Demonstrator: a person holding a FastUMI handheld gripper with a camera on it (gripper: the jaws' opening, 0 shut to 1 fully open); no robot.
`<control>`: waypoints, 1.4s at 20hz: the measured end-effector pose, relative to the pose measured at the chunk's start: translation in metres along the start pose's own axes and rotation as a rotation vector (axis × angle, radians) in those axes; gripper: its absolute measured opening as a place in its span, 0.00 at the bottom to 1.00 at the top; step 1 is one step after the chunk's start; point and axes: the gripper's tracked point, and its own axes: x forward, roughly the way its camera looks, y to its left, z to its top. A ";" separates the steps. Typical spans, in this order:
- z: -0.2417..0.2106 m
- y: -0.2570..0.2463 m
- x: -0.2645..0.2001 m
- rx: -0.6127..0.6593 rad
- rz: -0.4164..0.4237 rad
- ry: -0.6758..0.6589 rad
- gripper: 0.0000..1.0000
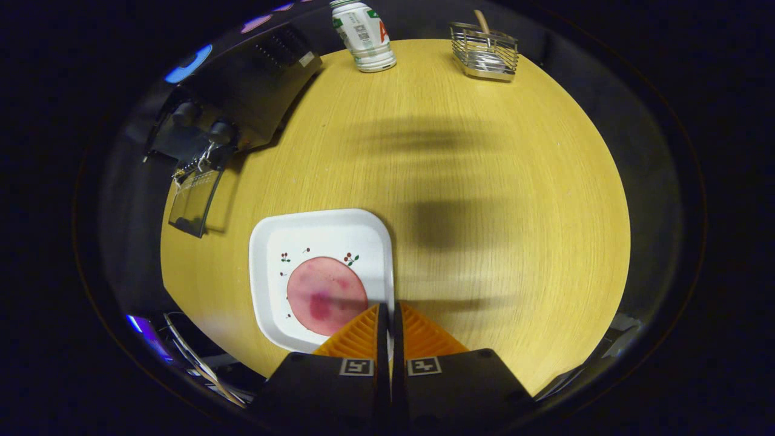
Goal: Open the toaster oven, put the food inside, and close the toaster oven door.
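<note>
The oven (242, 103) door (194, 203) is open. The food (327, 295) sits on the plate (321, 233), near the oven. The gripper (387, 312) fingers are together, holding nothing. Loading and closing remain.

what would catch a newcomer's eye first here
The white square plate holding a pink round food slice, just ahead of the gripper, whose fingers sit nearly closed over the plate's edge. Beyond it, on the round wooden table, the black toaster oven has its door hanging open.

black-walled booth, wooden table (484, 181)
</note>
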 end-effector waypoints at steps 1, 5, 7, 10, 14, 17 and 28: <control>0.000 0.001 0.001 0.000 0.009 0.008 0.06; -0.001 0.001 0.003 0.022 0.013 0.004 0.05; -0.005 0.011 0.002 0.064 0.064 -0.026 0.05; -0.028 0.041 -0.006 0.214 0.180 -0.041 0.05; -0.045 0.072 -0.011 0.318 0.256 -0.084 0.05; -0.051 0.088 -0.017 0.361 0.282 -0.120 0.05; -0.085 0.133 -0.057 0.628 0.388 -0.246 0.05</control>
